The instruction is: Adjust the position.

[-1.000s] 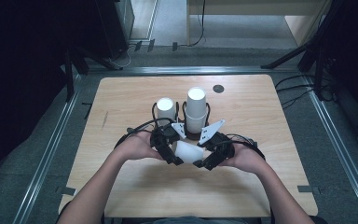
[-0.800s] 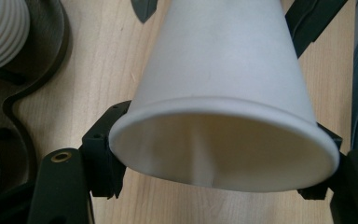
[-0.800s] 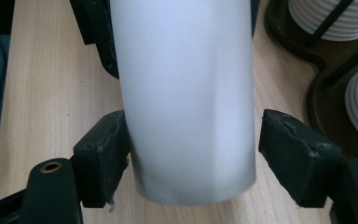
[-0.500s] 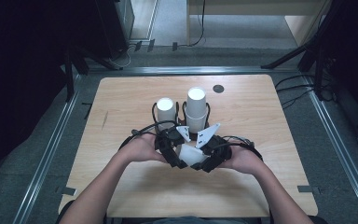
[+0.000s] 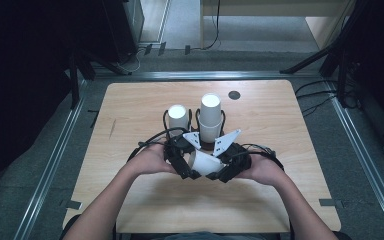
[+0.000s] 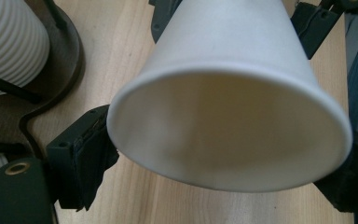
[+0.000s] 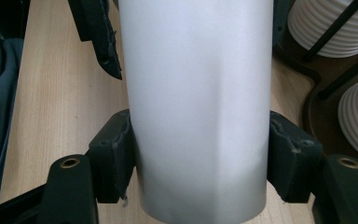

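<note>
1. Change: compared with a second ago, the white paper cup [image 5: 206, 163] now sits between both grippers above the surface [image 5: 280, 125], and the two hands have drawn together on it.
2. Left gripper [image 5: 182, 162]: its jaws have just been opening. They stand spread, one at each side of the cup's rim end; in the left gripper view a gap shows at the left pad [image 6: 86, 154], so no firm pinch is evident.
3. Right gripper [image 5: 230, 167]: its jaws have just closed in and now pinch the cup's body, both pads pressing its sides in the right gripper view.
4. Meaning: the cup appears to be passing from left to right.
5. Cup appearance: plain white, smooth, tapered, empty, lying sideways, wall slightly flattened under the pads.
6. Beyond the jaws stand two stacks of ribbed cups [image 5: 210, 112] in wire holders.
</note>
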Motion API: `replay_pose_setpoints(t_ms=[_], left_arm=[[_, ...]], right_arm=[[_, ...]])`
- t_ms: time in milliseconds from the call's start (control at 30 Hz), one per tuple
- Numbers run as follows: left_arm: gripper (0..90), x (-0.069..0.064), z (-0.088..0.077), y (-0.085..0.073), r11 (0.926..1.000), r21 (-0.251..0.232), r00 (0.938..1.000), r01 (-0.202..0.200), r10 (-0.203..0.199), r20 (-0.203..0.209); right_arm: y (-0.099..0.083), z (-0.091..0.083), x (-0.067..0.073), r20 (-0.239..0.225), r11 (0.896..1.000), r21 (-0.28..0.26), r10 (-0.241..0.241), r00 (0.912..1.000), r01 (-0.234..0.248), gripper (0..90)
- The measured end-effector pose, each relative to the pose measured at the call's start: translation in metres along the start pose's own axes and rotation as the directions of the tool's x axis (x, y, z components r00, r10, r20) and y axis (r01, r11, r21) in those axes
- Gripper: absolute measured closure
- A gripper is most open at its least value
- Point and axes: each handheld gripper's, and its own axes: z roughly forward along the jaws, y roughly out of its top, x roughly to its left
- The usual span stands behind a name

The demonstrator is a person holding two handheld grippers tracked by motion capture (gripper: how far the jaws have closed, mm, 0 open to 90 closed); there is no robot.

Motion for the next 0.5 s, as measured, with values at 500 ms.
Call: replay_pose_setpoints(t_ms=[500], left_arm=[[12.9, 0.001, -0.013, -0.013, 0.9839, -0.169, 0.9983, 0.057, -0.058, 0.005]], right_arm=[[-0.002, -0.010, -0.003, 0.010, 0.998, -0.056, 0.017, 0.9998, -0.016, 33.2]])
